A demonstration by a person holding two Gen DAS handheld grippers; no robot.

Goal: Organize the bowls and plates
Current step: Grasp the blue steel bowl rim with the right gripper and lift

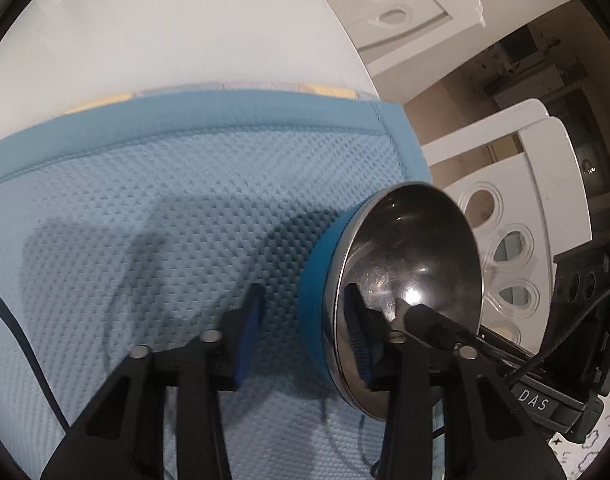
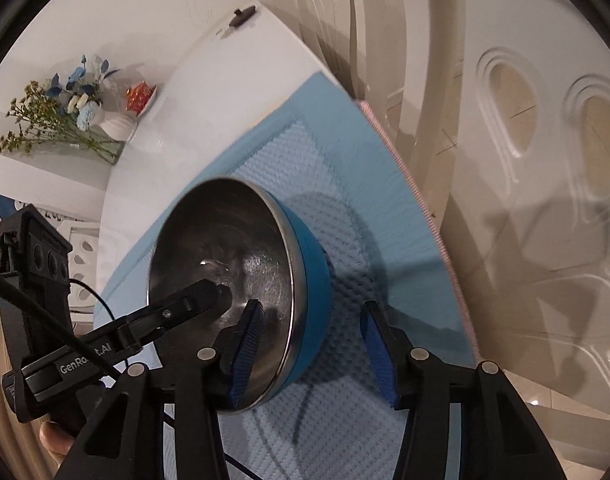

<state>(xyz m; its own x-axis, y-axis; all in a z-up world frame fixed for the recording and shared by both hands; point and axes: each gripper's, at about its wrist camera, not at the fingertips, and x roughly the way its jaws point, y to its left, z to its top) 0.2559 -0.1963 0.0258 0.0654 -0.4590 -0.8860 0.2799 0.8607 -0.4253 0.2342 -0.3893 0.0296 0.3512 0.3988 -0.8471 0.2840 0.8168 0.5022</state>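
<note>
A bowl [image 1: 409, 248] with a shiny steel inside and a blue outer wall sits on a light blue textured mat [image 1: 165, 184], near the mat's right edge. My left gripper [image 1: 305, 296] straddles the bowl's rim. One blue pad is inside the bowl and the other stands outside, a gap away from the blue wall. In the right wrist view the same bowl [image 2: 225, 240] is straddled from the opposite side by my right gripper [image 2: 311, 306]. Its outer pad is likewise clear of the wall. Each view shows a finger [image 1: 429, 320] [image 2: 201, 292] of the other gripper reaching into the bowl.
The mat lies on a white table [image 1: 165, 32]. White chairs [image 1: 545, 208] with oval cut-outs stand close along the table's edge. A vase of flowers [image 2: 85, 112] and a small dish stand at the far end. A black cable [image 1: 21, 332] trails over the mat. A fingertip [image 2: 53, 440] shows.
</note>
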